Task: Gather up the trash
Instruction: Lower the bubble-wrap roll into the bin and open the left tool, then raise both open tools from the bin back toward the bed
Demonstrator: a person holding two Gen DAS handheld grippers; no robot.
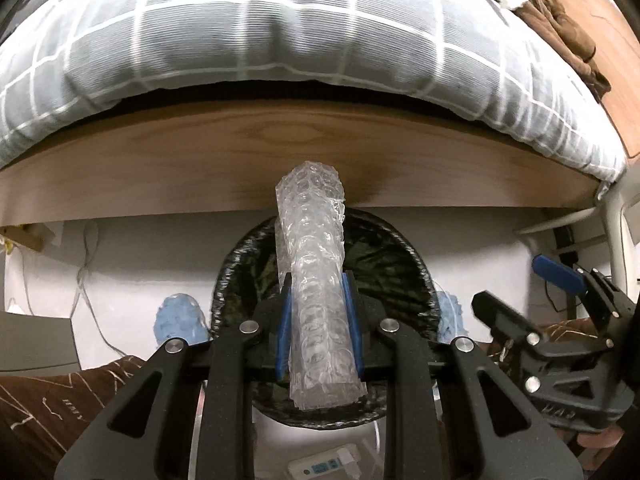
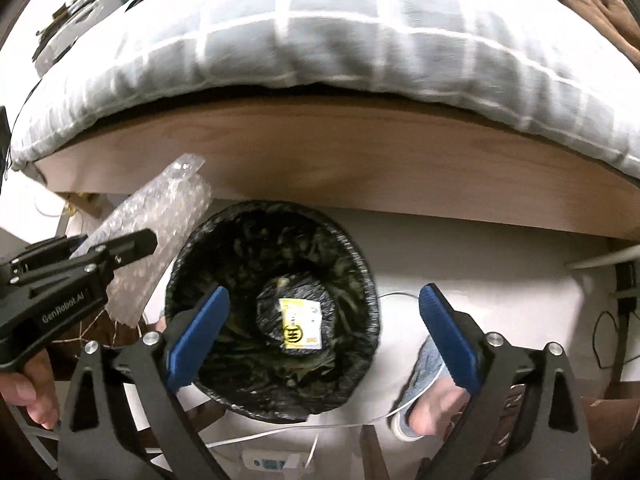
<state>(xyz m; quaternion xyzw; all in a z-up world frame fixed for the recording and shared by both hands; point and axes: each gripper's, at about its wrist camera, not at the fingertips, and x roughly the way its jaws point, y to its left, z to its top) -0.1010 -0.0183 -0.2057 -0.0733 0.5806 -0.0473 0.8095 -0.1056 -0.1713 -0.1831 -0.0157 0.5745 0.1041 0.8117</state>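
Left gripper [image 1: 318, 320] pinches bubble wrap roll [image 1: 316, 276] mid-length, above black-lined trash bin [image 2: 370, 280] beside bed. Roll looks light, soft, crushable, slippery; mid-length grip suits. Right gripper [image 2: 322, 338] spread, empty.

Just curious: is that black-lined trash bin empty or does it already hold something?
Not empty. The trash bin already holds a yellow-and-white packet at its bottom; otherwise only the black liner shows.
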